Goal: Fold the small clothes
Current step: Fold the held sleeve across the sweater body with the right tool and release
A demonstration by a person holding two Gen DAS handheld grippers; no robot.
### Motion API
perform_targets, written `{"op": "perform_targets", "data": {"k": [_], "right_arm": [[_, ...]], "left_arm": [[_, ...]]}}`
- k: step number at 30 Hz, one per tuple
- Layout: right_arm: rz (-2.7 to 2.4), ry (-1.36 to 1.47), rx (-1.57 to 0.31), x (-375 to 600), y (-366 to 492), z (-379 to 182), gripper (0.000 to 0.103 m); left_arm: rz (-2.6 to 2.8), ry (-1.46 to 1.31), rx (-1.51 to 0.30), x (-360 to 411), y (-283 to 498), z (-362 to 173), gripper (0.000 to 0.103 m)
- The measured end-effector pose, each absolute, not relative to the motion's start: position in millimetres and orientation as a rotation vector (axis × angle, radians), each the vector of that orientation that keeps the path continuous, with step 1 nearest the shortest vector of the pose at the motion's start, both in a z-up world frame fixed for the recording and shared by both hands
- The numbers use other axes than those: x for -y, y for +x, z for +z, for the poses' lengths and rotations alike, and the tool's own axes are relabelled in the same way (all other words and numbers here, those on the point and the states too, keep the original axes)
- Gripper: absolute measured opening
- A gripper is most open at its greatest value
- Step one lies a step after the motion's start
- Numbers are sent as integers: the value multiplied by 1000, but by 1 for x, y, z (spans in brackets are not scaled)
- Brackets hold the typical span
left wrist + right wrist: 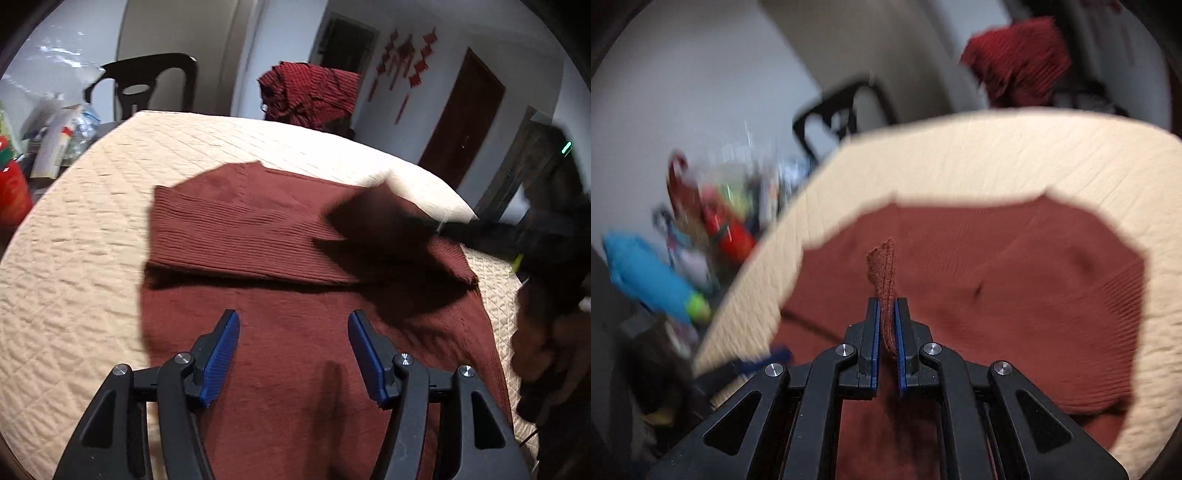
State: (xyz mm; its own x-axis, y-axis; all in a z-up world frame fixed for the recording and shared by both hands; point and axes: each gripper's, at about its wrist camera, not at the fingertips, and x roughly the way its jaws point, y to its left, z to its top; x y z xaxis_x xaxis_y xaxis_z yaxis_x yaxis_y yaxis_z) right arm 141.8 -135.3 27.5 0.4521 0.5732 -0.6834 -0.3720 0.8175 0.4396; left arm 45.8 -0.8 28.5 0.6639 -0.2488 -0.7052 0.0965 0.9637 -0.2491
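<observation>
Spread across the cream quilted table cover [92,229], the rust-red ribbed knit garment [258,236] lies mostly flat, with its far portion folded over toward the near side so a doubled edge runs across the middle. One corner is lifted off the surface — the right gripper [887,317] has its blue pads closed tight on a pinch of that knit fabric, a strip of it standing up between the jaws. From the left wrist view that gripper shows only as a dark blurred shape at the right, with the raised flap smeared by motion. The left gripper [293,354] hovers over the near part of the garment, jaws apart, nothing between its blue pads [221,358]. Behind the table a black chair [147,85] and a heap of red checked cloth [310,96] show; clutter at the left edge is too blurred to name.
</observation>
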Motion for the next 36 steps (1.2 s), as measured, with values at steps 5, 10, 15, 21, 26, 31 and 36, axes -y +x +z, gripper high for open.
{"op": "perform_targets", "data": {"k": [5, 10, 15, 21, 26, 31, 36], "right_arm": [[626, 250, -961, 142, 124, 16, 28], [596, 312, -883, 177, 104, 29, 35], [495, 375, -877, 216, 95, 21, 36], [452, 427, -886, 243, 83, 11, 36], [428, 443, -887, 252, 84, 6, 35], [405, 443, -874, 257, 86, 4, 36], [380, 443, -892, 262, 88, -1, 36]], "left_arm": [[-186, -224, -806, -16, 45, 39, 64], [-254, -242, -812, -8, 64, 49, 64], [-305, -203, -847, 18, 93, 45, 58], [-311, -138, -964, 43, 125, 19, 31], [-340, -108, -935, 54, 126, 30, 8], [-377, -118, -806, 48, 123, 63, 8], [-316, -98, -928, 40, 144, 27, 9]]}}
